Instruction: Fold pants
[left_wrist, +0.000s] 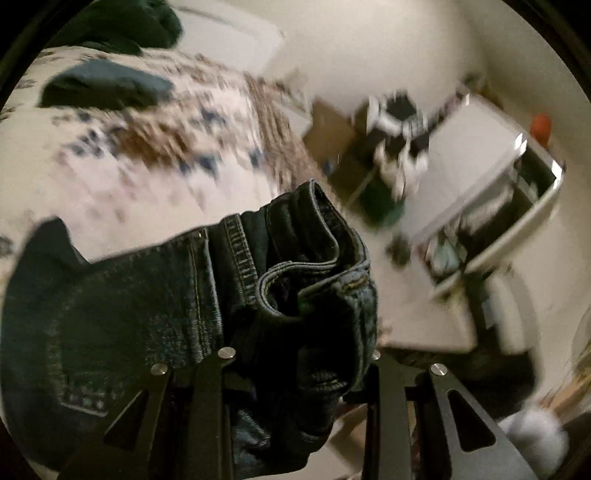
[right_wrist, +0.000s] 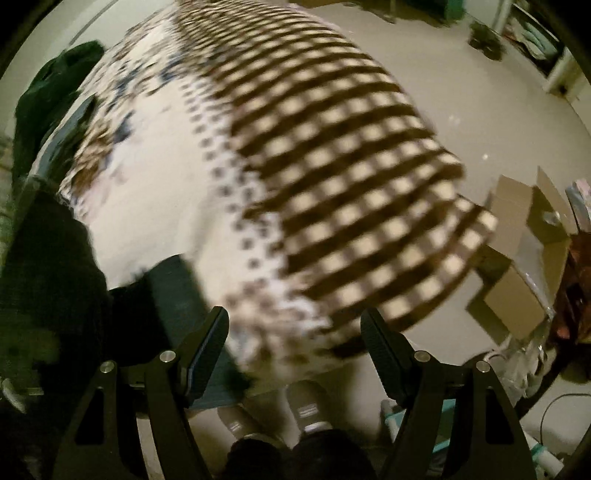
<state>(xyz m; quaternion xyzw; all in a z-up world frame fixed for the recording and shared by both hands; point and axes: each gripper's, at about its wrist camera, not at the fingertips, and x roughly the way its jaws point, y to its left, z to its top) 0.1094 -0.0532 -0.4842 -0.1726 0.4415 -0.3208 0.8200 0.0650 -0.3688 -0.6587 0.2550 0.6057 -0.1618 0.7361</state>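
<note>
Where the left wrist view looks along its fingers, the left gripper (left_wrist: 295, 354) is closed on a bunched fold of dark blue jeans (left_wrist: 177, 302); the denim fills the gap between the two black arms, hides the fingertips, and is held up clear of the bed (left_wrist: 110, 177).

- Jeans: waistband and stitched seams uppermost, the rest hanging to the lower left of the left view. In the right wrist view a dark teal-blue cloth (right_wrist: 181, 295) lies at the near bed edge beside the left finger; whether it is the same garment cannot be told.
- Right gripper (right_wrist: 293, 332): fingers (right_wrist: 207, 350) spread wide, nothing between them, poised over the bed edge.
- Bed cover (right_wrist: 332, 184): white with blue-brown floral print, brown-and-cream checked border; blurred in both views.
- Folded dark garment (left_wrist: 107, 86): on the bed, well apart from the held jeans.
- Cardboard boxes (right_wrist: 517, 258): on the floor beside the bed.
- Person's feet (right_wrist: 306, 406): pale shoes on the floor below the right gripper.
- White shelf unit (left_wrist: 480, 206): across the room, blurred.
</note>
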